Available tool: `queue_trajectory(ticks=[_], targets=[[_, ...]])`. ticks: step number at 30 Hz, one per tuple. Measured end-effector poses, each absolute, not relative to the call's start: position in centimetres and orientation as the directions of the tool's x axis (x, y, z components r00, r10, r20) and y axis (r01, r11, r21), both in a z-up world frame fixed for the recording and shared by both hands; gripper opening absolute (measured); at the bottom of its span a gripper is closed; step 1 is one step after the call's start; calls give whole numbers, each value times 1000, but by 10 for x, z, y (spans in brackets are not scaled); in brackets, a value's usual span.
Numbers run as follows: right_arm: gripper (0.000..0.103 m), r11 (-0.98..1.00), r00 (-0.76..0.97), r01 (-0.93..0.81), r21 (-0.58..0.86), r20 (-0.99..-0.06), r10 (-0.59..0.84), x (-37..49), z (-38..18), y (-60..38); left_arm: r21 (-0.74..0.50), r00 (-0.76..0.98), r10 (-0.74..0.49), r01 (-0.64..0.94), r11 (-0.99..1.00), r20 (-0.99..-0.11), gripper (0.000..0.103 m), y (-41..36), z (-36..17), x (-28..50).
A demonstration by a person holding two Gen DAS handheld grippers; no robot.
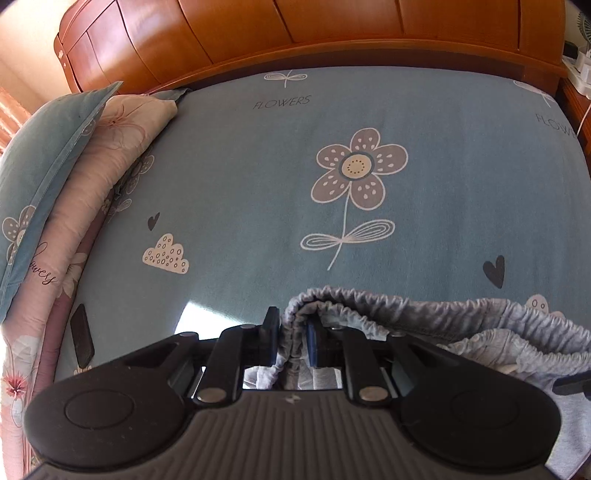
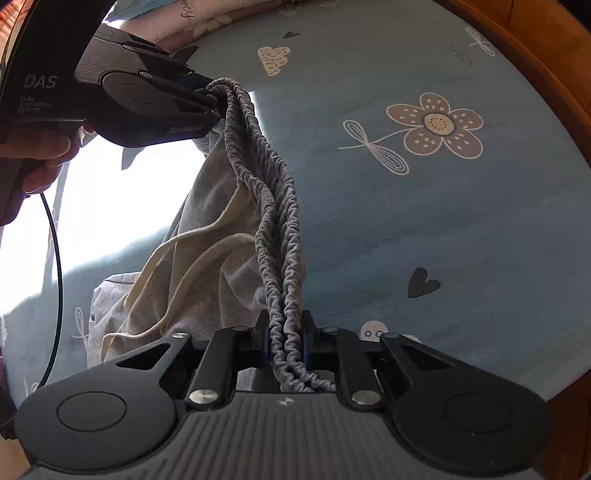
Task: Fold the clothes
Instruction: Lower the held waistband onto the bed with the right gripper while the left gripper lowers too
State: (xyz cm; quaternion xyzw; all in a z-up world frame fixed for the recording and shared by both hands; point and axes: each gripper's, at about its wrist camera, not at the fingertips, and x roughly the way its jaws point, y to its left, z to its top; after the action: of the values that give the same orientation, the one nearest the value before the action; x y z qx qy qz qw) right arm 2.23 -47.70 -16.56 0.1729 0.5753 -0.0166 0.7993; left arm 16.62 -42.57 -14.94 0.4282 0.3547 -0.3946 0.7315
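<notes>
A pair of grey trousers with a gathered elastic waistband hangs between my two grippers above the bed. My left gripper is shut on one end of the waistband; in the right wrist view the left gripper shows at the upper left, held by a hand. My right gripper is shut on the other end of the waistband. The trouser fabric with its cream inner pocket lining droops down to the left onto the sheet.
The bed carries a blue sheet printed with flowers, clouds and hearts. A blue pillow and a pink folded quilt lie along the left side. A dark phone rests near the quilt. A wooden headboard stands behind.
</notes>
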Motion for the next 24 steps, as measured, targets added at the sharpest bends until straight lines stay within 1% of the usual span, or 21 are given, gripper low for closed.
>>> queue_trajectory(ticks=[4, 8, 11, 14, 22, 24], targets=[[17, 933, 322, 286, 217, -939, 120, 17, -197, -500, 322, 416, -287, 890, 323, -863, 14, -457, -187, 160], [18, 900, 283, 378, 218, -953, 111, 11, -239, -530, 303, 402, -290, 894, 330, -869, 14, -474, -220, 155], [18, 888, 274, 408, 212, -956, 103, 9, -261, -544, 305, 406, -296, 892, 333, -865, 14, -482, -239, 153], [18, 878, 276, 431, 207, -957, 90, 8, -277, -553, 278, 395, -292, 886, 371, -871, 14, -488, -252, 157], [19, 868, 281, 455, 200, -957, 74, 6, -307, -563, 295, 418, -288, 874, 386, -862, 14, -492, -276, 148], [21, 869, 286, 454, 199, -956, 69, 4, -311, -563, 303, 426, -289, 871, 387, -857, 16, -490, -275, 146]])
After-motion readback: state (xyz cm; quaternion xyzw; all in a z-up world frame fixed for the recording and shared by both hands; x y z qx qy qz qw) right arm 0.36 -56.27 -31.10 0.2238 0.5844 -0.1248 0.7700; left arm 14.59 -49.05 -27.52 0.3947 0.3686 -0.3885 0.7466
